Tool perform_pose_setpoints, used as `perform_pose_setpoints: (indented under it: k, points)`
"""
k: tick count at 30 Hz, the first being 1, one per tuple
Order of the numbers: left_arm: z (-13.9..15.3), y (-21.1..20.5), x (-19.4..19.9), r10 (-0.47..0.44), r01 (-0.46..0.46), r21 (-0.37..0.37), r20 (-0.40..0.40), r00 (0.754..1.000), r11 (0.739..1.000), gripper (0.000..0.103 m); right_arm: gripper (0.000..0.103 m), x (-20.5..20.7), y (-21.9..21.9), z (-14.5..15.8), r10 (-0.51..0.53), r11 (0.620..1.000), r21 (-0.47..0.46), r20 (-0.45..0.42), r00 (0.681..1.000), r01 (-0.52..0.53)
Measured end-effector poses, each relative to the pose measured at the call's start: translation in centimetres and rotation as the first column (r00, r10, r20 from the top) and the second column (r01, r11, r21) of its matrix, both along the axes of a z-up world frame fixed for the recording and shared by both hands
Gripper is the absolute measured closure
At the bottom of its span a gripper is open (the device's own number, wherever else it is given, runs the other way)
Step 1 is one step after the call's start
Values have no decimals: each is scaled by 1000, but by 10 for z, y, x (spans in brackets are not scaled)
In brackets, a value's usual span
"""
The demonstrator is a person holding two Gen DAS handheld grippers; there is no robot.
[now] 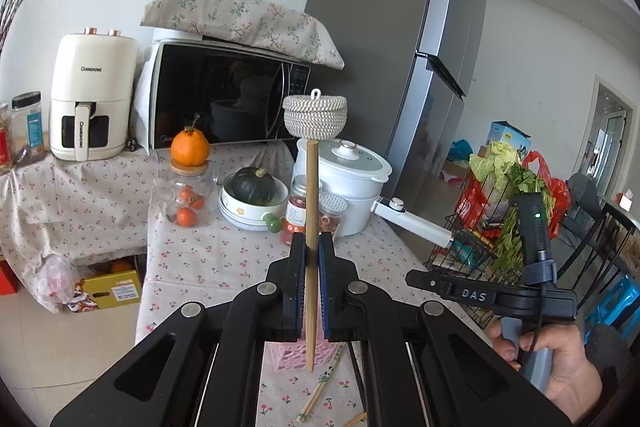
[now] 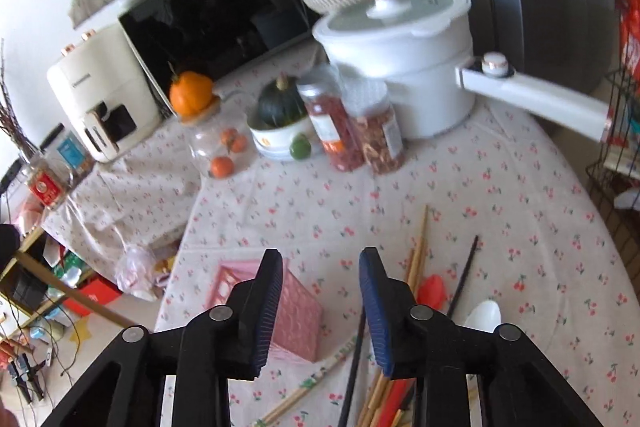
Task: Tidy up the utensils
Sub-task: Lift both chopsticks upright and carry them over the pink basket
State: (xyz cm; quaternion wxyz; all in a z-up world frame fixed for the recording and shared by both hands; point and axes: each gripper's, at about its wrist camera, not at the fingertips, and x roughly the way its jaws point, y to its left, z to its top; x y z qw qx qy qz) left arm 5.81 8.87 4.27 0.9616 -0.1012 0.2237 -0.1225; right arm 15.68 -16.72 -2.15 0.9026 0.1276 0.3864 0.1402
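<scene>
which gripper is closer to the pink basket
Left. The left gripper holds a wooden chopstick upright directly above the pink basket. The right gripper is open, off to the basket's side.

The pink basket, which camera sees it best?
The right wrist view shows the pink basket best: its lattice side and rim sit on the tablecloth, partly behind the open right gripper. In the left wrist view, only a small pink patch peeks out beneath the left gripper, which is shut on a wooden chopstick.
</scene>
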Motion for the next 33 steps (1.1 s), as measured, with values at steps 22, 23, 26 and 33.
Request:
perform_pose_setpoints:
  k: [22, 23, 26, 33]
  points:
    - [-42, 22, 15, -7, 4, -16, -227, 974, 1000, 97, 98, 89, 43, -148, 10, 987, -148, -331, 944, -62]
    - [-42, 22, 15, -9, 6, -16, -227, 974, 1000, 97, 98, 89, 44, -148, 20, 984, -161, -325, 945, -76]
    - [-40, 21, 14, -10, 8, -13, -222, 975, 1000, 97, 98, 82, 39, -142, 26, 983, -166, -312, 950, -81]
    - [-31, 18, 7, -8, 5, -19, -182, 983, 1000, 97, 98, 40, 13, -75, 35, 991, -122, -153, 988, -54]
